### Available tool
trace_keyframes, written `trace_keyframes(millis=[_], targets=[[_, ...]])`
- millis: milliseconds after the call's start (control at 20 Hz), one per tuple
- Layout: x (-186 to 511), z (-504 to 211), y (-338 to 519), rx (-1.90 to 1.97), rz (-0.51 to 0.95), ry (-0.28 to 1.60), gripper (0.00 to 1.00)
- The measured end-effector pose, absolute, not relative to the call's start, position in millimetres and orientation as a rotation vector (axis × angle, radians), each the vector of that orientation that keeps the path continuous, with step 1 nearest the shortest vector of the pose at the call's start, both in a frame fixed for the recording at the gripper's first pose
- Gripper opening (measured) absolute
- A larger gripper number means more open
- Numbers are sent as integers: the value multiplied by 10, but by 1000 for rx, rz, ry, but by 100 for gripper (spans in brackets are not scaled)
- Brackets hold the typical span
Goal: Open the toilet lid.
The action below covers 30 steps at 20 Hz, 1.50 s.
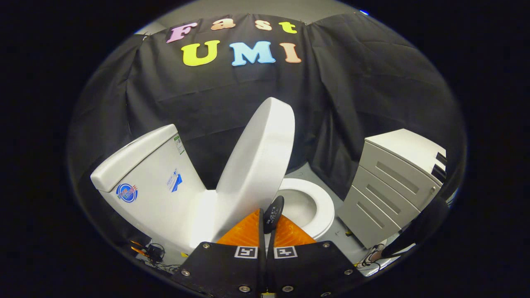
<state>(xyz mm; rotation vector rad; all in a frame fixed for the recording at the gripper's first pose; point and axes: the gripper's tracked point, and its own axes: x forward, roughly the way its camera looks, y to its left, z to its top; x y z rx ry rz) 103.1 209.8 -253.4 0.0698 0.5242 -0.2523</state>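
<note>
The white plastic toilet lid (258, 165) stands raised, tilted up off the bowl, its rounded far end high against the black cloth wall. Its lower edge sits just ahead of the gripper (265, 231), touching or very nearly touching the fingers; contact cannot be told for certain. The fingers (244, 231) lie close together with only a thin slit between them, and nothing is clamped in that slit. A small dark oval piece (274, 213) sticks up from the fingertips, against the lid's lower edge.

Beyond the fingers, the white oval toilet seat (321, 207) lies flat on the bowl, uncovered, its opening showing. To the other side of the lid stands the white ceramic cistern (145, 182), with a round sticker and a blue one on its face. A light grey drawer cabinet (393, 182) stands on the grey floor (350, 244) near the bowl. Dark cables (155, 254) lie on the floor below the cistern.
</note>
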Motion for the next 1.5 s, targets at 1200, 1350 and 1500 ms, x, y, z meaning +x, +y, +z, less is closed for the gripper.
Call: trace_keyframes(millis=[1200,1350,1500], targets=[[1230,-2113,3526,-197,-90,407,0],[1233,-2116,3726,-238,-45,407,0],[1266,-2168,3967,-246,2,409,0]])
